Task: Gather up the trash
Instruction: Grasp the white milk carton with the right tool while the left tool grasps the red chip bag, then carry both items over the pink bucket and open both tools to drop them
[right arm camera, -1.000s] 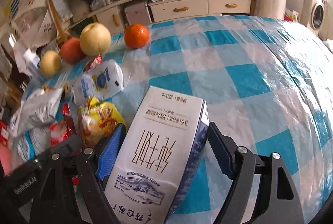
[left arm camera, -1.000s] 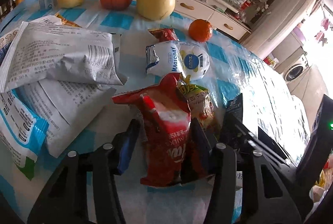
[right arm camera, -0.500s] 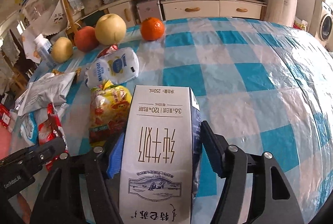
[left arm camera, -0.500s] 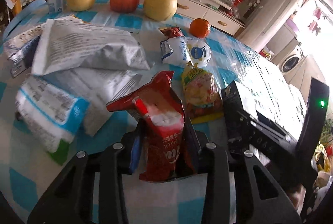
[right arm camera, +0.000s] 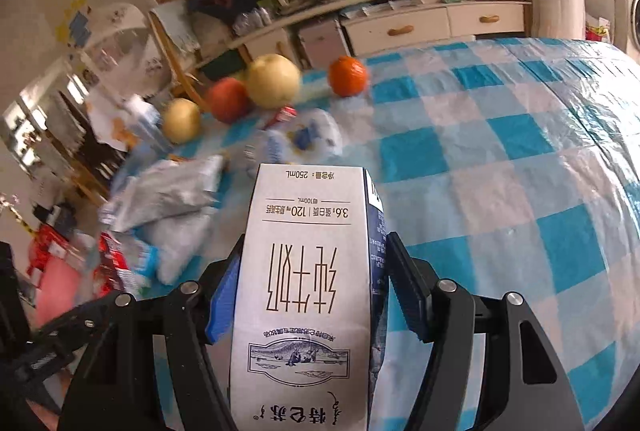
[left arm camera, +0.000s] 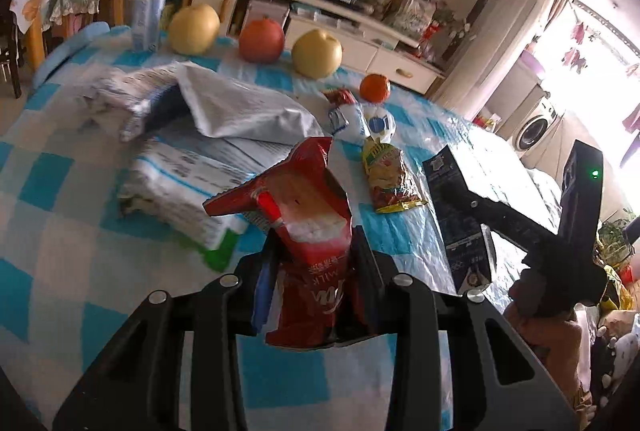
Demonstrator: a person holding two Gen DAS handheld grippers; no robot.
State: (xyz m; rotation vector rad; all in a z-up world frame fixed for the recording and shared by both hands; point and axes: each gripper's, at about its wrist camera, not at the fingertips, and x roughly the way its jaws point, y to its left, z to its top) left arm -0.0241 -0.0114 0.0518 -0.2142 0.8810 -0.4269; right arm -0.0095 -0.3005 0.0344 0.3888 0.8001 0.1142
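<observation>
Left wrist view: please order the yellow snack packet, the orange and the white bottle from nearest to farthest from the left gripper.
From the left gripper:
1. Yellow snack packet, just ahead, slightly right.
2. Orange, farther back, right of centre.
3. White bottle, far left edge.

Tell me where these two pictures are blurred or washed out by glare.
Left wrist view: the window side by the washing machine is blown out white, and the grey bags are slightly smeared; the red milk carton in the left gripper is sharp. Right wrist view: the fruit and wrappers are motion-blurred; the white carton stays crisp.
</observation>
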